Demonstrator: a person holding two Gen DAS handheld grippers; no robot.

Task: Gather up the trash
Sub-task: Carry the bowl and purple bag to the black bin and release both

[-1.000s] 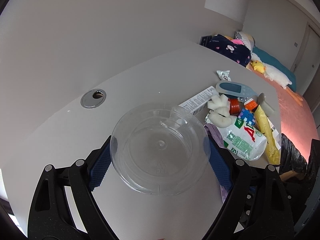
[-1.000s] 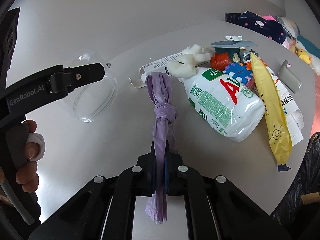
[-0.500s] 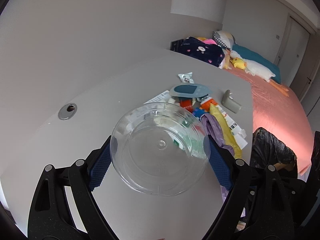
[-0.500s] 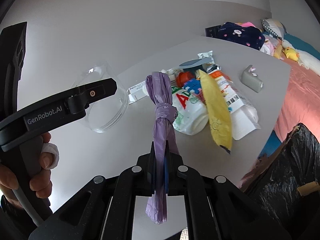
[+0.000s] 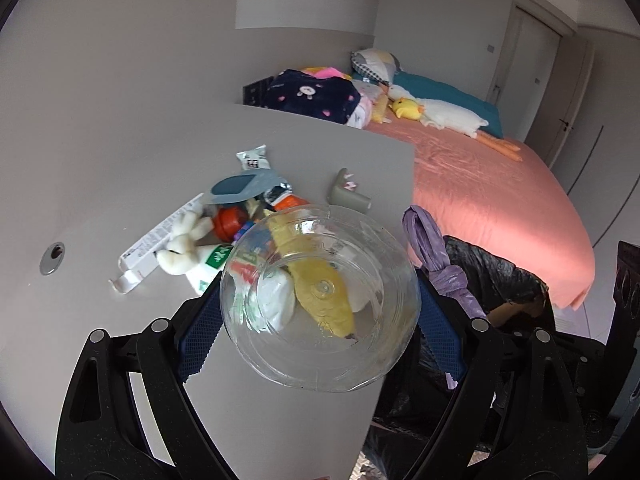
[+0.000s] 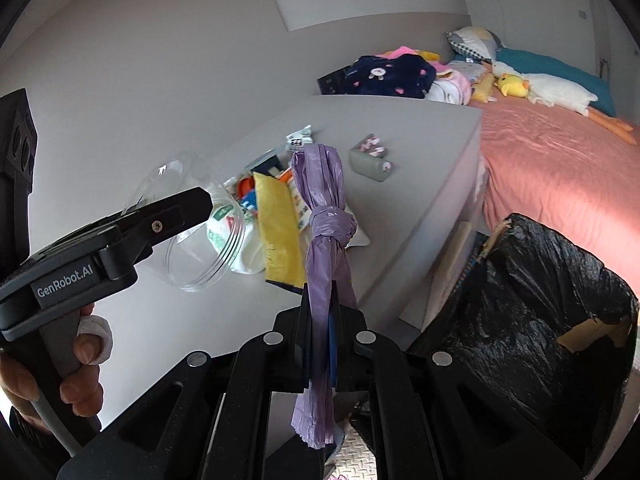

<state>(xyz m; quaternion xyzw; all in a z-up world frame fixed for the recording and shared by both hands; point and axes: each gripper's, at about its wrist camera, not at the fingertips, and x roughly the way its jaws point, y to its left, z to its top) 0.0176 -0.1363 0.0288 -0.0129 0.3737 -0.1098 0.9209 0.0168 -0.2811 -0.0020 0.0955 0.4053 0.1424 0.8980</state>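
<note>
Carrying trash binward: left gripper [image 5: 320, 312] clamps a clear plastic container [image 5: 320, 300]; right gripper [image 6: 320, 344] pinches a knotted purple bag [image 6: 324, 216]; table [image 5: 120, 184] litter remains uncollected beside the black trash bag [image 6: 532, 304].

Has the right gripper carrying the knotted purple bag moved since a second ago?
Yes. The right gripper, shut on the purple bag, has swung off the table toward the black trash bag.
</note>
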